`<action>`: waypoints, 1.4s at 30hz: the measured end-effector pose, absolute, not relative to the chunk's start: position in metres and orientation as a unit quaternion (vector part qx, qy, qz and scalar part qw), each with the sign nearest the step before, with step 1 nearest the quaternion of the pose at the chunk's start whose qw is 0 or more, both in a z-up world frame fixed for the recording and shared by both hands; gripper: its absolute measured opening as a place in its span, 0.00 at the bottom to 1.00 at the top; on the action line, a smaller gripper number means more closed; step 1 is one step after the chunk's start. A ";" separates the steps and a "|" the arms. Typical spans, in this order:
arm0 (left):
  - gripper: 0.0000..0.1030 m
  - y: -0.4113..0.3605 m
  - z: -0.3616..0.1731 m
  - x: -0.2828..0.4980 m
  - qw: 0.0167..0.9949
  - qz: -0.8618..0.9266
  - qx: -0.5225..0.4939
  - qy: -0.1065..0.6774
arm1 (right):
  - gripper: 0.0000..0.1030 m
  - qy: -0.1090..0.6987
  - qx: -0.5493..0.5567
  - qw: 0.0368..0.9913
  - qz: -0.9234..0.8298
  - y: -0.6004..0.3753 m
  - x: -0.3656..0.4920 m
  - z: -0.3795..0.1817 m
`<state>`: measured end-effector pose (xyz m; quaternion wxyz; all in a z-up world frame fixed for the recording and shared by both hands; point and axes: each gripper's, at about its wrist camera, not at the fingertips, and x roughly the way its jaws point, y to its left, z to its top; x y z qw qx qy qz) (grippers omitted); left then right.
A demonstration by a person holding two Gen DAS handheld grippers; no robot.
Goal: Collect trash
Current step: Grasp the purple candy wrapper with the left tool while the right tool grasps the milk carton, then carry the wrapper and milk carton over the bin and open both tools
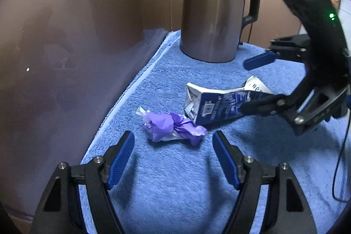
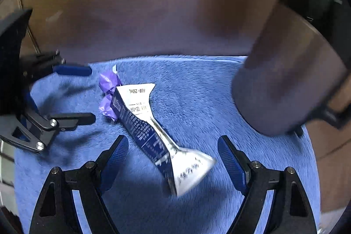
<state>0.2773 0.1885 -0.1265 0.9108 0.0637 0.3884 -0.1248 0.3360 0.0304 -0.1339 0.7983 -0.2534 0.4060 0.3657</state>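
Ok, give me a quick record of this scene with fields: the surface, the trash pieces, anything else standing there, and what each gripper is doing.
surface: fluffy blue towel
trash 1: crumpled purple wrapper, lying against the carton's end
trash 2: flattened blue-and-white drink carton
other item: steel-and-black electric kettle, upright at the towel's far end
left gripper: open, empty, lined up just short of the wrapper
right gripper: open, straddling the carton, pads not touching it
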 end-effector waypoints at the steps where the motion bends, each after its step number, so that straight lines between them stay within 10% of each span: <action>1: 0.70 0.189 -0.128 0.279 0.909 -0.128 0.062 0.391 | 0.76 0.409 -0.263 0.792 0.370 0.035 0.339 -0.138; 7: 0.70 0.193 -0.131 0.293 0.905 -0.138 0.036 0.401 | 0.29 0.428 -0.283 0.769 0.382 0.032 0.347 -0.154; 15: 0.69 0.183 -0.135 0.311 0.901 -0.112 0.019 0.419 | 0.27 0.438 -0.204 0.800 0.356 -0.041 0.338 -0.149; 24: 0.31 0.163 -0.127 0.290 0.908 -0.111 0.015 0.404 | 0.24 0.416 -0.127 0.835 0.338 -0.109 0.281 -0.114; 42: 0.31 -0.012 -0.019 0.142 0.913 -0.255 0.065 0.311 | 0.24 0.291 -0.003 0.940 0.176 -0.299 0.073 0.002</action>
